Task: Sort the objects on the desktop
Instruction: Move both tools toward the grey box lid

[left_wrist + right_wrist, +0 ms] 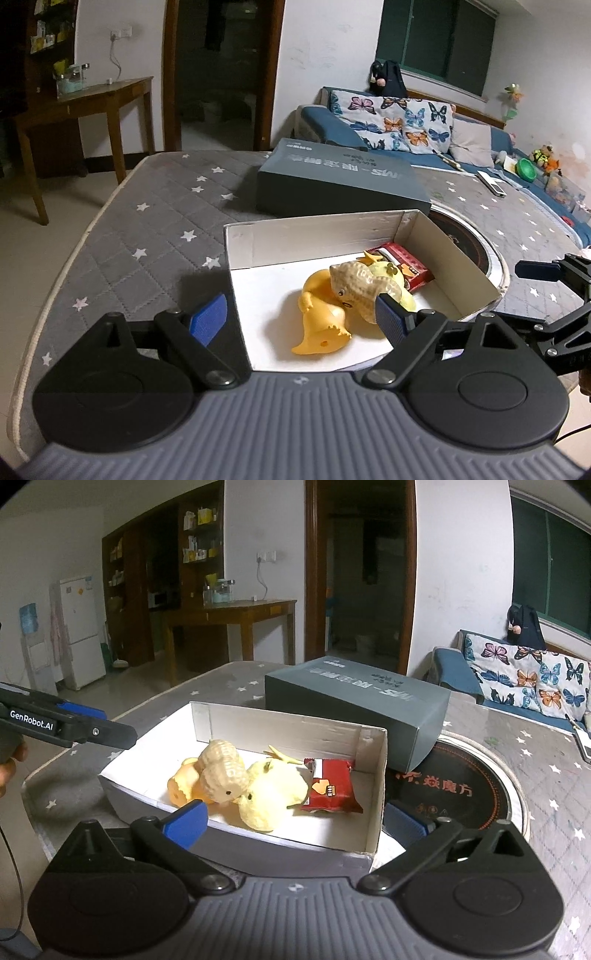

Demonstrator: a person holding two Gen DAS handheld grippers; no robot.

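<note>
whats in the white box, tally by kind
soft toys: 3 (orange toy, peanut toy, pale yellow toy)
snack packets: 1 (red packet)
total: 4

I read "GenRobot.AI" in white on the black arm of the left gripper (pixel 114 734), seen from the right wrist. The round black plate (pixel 476 775) beside the white box carries red Chinese characters, "炫魔方" legible, the ones before them unclear. The grey box lid (pixel 354 698) has pale upside-down print, too blurred for me to read in either view. The red snack packet (pixel 332 790) has small markings I can't make out.
</note>
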